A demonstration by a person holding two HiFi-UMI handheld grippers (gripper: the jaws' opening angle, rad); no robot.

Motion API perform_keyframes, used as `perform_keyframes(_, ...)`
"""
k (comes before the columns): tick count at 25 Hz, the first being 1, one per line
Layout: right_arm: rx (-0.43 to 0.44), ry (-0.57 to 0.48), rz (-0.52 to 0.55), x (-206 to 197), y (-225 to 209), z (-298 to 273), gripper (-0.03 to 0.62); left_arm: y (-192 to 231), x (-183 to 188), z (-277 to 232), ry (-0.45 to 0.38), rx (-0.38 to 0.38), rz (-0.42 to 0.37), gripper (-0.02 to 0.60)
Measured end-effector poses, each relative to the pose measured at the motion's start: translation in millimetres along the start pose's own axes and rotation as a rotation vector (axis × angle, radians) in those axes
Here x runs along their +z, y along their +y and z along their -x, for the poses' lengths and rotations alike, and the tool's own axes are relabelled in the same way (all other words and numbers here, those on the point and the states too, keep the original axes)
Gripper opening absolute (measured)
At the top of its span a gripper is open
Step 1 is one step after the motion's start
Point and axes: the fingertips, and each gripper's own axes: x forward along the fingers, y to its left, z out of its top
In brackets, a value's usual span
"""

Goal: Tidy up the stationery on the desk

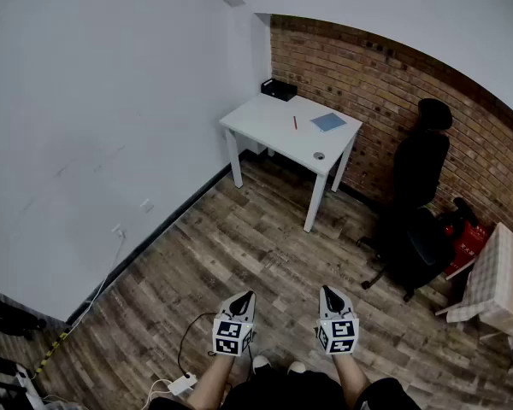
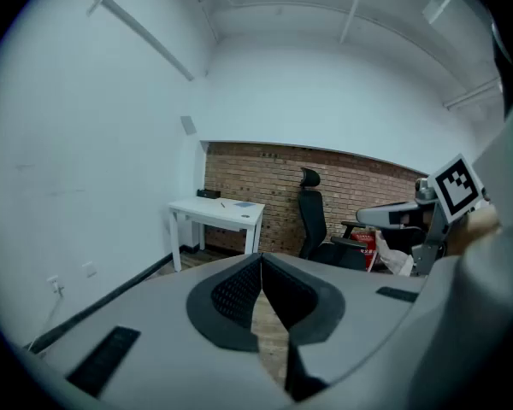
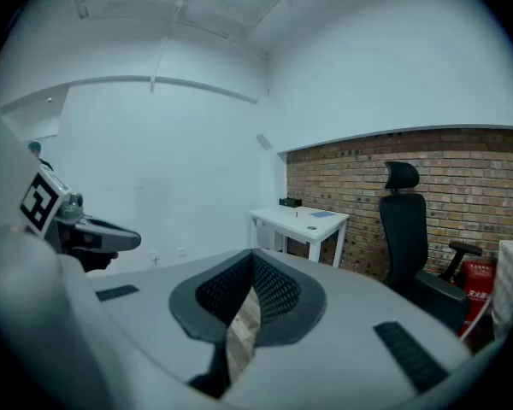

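The white desk (image 1: 274, 122) stands far ahead in the corner, well out of reach. On it lie a red pen (image 1: 295, 123), a blue notebook (image 1: 328, 122), a black box (image 1: 279, 90) at the back edge and a small round item (image 1: 319, 155) near the front corner. My left gripper (image 1: 244, 297) and right gripper (image 1: 327, 292) are held low in front of me over the wooden floor, both pointing toward the desk. Each is shut with its fingertips meeting and nothing between them. The desk (image 2: 215, 211) shows small in the left gripper view, and the desk (image 3: 299, 220) also in the right gripper view.
A black office chair (image 1: 419, 203) stands to the right of the desk by the brick wall (image 1: 368, 75). A red bag (image 1: 468, 237) and a checked-cloth table (image 1: 504, 280) are at far right. A power strip with cable (image 1: 181, 384) lies on the floor near my feet.
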Motion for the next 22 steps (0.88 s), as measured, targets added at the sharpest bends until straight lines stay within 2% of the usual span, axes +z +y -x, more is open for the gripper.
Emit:
perform_keyframes(7, 0.008, -0.037, -0.019, 0, -28, 43, 0.024, -54, 6, 9, -0.018, 0.003, -0.001, 0.015)
perform_keyframes(22, 0.021, -0.019, -0.058, -24, -71, 89, 0.025, -121, 4, 10, -0.006, 0.008, -0.023, 0.015)
